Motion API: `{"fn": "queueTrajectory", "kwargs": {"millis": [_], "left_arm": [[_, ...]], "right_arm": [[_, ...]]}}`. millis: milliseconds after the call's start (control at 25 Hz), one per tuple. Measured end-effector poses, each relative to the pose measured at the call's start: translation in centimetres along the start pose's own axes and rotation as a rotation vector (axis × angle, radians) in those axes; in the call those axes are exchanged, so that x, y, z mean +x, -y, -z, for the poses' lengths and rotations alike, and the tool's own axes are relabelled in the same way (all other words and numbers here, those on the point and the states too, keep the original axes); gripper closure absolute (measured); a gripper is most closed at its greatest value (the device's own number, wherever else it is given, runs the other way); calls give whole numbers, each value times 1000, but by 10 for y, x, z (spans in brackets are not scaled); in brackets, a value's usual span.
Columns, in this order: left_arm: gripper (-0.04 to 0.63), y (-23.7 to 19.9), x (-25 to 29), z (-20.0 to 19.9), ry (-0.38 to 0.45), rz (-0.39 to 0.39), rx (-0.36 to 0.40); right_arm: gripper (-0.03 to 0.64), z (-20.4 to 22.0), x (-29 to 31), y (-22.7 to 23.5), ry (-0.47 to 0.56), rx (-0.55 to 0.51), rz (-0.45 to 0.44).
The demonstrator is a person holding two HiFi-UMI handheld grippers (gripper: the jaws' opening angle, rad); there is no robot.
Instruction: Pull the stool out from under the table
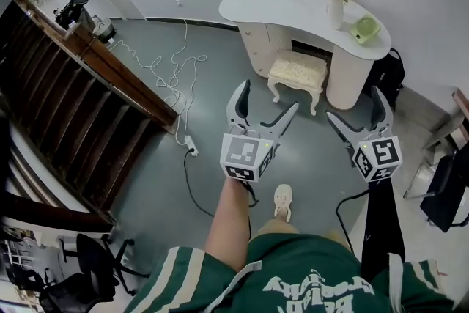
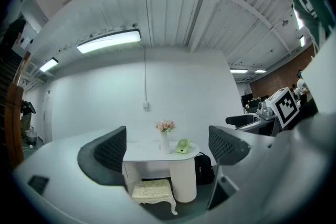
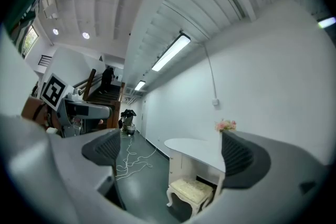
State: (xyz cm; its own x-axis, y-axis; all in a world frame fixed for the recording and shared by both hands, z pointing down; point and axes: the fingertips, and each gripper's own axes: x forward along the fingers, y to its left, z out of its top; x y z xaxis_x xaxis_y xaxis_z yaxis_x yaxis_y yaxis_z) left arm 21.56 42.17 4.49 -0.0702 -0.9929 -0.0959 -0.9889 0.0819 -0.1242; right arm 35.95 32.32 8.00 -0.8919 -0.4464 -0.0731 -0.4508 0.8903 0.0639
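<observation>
While the left hand-held gripper (image 1: pixel 270 97) and the right hand-held gripper (image 1: pixel 354 104) both stand with jaws spread wide and nothing between them, the pull is not yet begun. Both are held out roughly level over the grey floor, well short of the stool. The person's foot (image 1: pixel 283 200) is planted just below them. The stool (image 1: pixel 299 70) is cream with a cushioned top and curved legs. It is tucked into the kneehole of the white desk (image 1: pixel 286 4), with its seat and front legs showing forward of the desk's edge. Judgement: come in low, one gripper to each side of the seat rim, close evenly, then draw straight back so the legs slide between the pedestals. A lopsided pull would likely swing it into one of them. A white cable (image 1: pixel 172 77) and power strip (image 1: pixel 192 149) lie off to the left, apart from the line of pull but worth minding when stepping back. On the desk, a vase of pink flowers (image 1: pixel 335 7) stands tall and probably tips easily if the desk is knocked, with a small green object (image 1: pixel 364 29) beside it. A black bag (image 1: pixel 388 73) sits beyond the desk's right end, and a wooden stair railing (image 1: pixel 95 55) runs at far left.
</observation>
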Motion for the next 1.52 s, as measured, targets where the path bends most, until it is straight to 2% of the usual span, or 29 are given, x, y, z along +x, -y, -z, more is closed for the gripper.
{"fn": "queueTrajectory", "kwargs": {"millis": [440, 800, 1160, 1520], "left_arm": [[129, -80, 99, 29, -26, 69, -35], [130, -121, 137, 53, -17, 167, -91], [130, -141, 148, 62, -16, 173, -107], [130, -164, 180, 72, -18, 148, -101]], "right_arm": [[18, 26, 111, 35, -71, -6, 43], [20, 47, 172, 36, -97, 23, 69], [20, 49, 181, 46, -91, 78, 102], [30, 50, 230, 63, -44, 101, 48]]}}
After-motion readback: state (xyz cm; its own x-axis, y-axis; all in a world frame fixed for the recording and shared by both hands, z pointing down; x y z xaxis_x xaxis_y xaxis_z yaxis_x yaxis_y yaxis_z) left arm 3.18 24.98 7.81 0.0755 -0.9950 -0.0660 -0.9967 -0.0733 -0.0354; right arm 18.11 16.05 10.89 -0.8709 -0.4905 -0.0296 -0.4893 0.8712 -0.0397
